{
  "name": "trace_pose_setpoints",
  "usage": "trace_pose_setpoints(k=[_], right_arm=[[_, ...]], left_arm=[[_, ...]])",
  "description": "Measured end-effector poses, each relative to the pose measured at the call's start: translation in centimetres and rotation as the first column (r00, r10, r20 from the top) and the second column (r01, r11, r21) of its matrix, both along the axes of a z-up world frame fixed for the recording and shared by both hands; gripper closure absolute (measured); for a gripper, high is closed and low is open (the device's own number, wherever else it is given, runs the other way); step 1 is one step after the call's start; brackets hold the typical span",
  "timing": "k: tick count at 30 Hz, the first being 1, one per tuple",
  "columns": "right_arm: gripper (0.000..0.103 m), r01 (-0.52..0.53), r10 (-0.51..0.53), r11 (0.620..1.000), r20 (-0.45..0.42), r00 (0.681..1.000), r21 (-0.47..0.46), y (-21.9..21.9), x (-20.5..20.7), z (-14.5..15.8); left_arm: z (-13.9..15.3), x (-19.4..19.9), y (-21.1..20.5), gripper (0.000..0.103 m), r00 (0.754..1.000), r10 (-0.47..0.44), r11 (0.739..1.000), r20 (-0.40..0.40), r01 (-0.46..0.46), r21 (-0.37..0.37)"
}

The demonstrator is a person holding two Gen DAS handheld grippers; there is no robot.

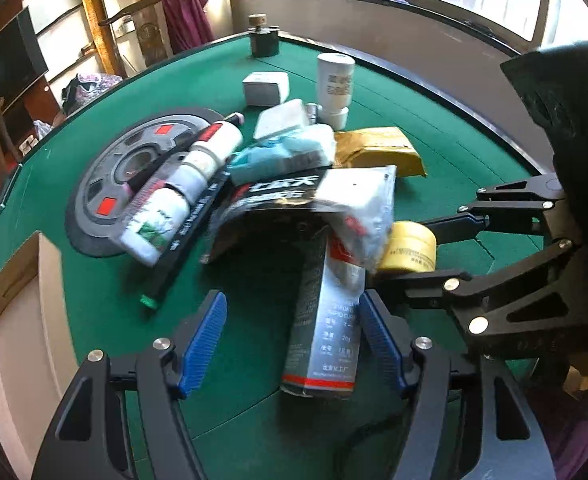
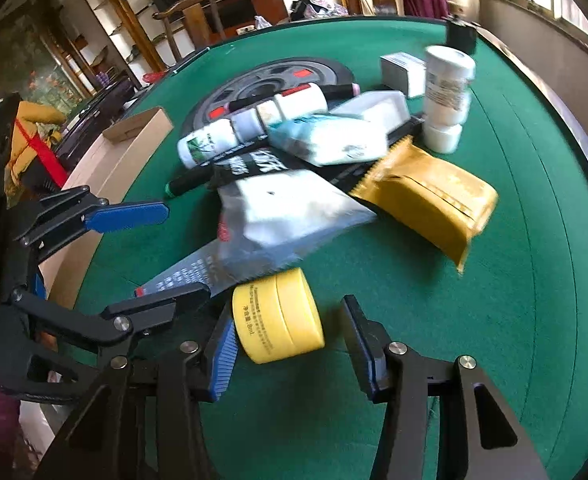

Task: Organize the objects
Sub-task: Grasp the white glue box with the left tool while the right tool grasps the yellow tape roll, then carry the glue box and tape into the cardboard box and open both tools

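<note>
A heap of small goods lies on the green felt table. My left gripper is open, its blue pads either side of a long grey and red box that lies between them. My right gripper is open around a small yellow jar on its side; the left pad is close to the jar, the right pad stands apart. The jar also shows in the left wrist view. A clear bag with white contents lies over the box's far end.
The pile holds a gold pouch, a teal packet, white bottles, a tall white bottle and a grey box. A round grey disc lies at left. A cardboard box stands at the table's left edge.
</note>
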State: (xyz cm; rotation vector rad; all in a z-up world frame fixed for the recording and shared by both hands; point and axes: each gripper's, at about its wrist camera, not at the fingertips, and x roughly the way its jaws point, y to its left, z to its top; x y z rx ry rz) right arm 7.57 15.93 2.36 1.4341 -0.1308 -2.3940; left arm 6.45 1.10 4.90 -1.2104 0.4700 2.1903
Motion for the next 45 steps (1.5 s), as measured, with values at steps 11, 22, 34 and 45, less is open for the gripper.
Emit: trace_pose_setpoints(k=[11, 22, 34, 45], right_arm=[[0.057, 0.025, -0.025, 1.0, -0.02, 0.999, 0.004, 1.8, 1.8, 0.7], [0.069, -0.055, 0.058, 0.998, -0.114, 0.992, 0.025, -1.0, 4.4, 4.0], [0.009, -0.003, 0.012, 0.998, -0.151, 0.988, 0.062, -2.6, 5.2, 2.8], [0.068, -0.018, 0.028, 0.995, -0.112, 0.993, 0.095, -3.4, 5.0, 1.4]], left_arm=[[-2.5, 1.6, 2.9, 0.077, 0.999, -0.034, 0.999, 0.007, 0.034, -0.008], [2.2, 4.7, -3.2, 0.077, 0.993, 0.106, 0.985, -0.047, -0.099, 0.139], [3.2, 6.7, -9.8, 0.077, 0.97, 0.241, 0.94, -0.033, -0.225, 0.258], [3.9, 7.7, -12.6, 0.077, 0.954, 0.299, 0.912, -0.031, -0.276, 0.303]])
